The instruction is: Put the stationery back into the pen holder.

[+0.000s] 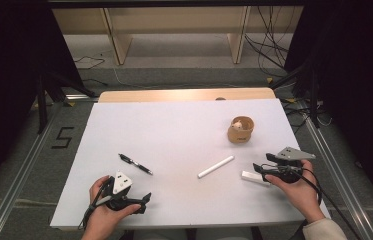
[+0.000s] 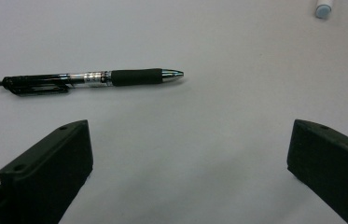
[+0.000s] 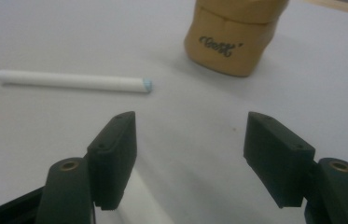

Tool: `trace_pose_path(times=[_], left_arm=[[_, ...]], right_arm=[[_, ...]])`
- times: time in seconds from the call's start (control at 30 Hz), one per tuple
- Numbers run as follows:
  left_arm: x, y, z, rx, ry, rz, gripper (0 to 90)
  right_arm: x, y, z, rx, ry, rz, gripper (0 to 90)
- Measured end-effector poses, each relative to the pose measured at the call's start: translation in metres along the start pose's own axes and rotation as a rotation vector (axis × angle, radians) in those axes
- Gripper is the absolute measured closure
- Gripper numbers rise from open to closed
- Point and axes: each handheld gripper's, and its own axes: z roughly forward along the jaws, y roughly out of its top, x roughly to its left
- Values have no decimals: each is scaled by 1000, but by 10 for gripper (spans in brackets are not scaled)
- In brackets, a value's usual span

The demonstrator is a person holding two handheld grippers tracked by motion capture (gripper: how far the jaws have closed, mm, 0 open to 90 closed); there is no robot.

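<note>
While the right hand-held gripper (image 1: 260, 169) straddled the white block (image 1: 254, 177), jaws open and not yet gripping, the left hand-held gripper (image 1: 144, 200) idled open near the pen (image 1: 135, 164).

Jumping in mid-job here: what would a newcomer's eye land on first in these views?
Probably the tan cup standing toward the far right of the white table, the one warm-coloured thing there. Next, the black pen lying left of centre ahead of the open left hand-held gripper, and the white stick right of centre, near the right hand-held gripper, which sits by a small white block.
</note>
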Motion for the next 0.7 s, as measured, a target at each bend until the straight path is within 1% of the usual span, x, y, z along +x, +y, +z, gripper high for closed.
trace_pose_path(times=[0.07, 0.17, 0.3, 0.4, 0.53, 0.7], left_arm=[[0, 0, 0, 4, -2, 3, 0], [0, 0, 1, 4, -4, 1, 0], [1, 1, 1, 5, -4, 7, 0], [1, 1, 1, 3, -4, 5, 0], [1, 1, 1, 5, -5, 10, 0], [1, 2, 1, 1, -9, 7, 0]], right_arm=[[0, 2, 1, 33, 14, -25, 364], [-1, 5, 2, 76, 48, -57, 375], [-2, 9, 5, 133, 78, -90, 384], [-1, 12, 7, 156, 94, -114, 383], [1, 14, 7, 198, 126, -153, 383], [2, 15, 7, 256, 159, -216, 385]])
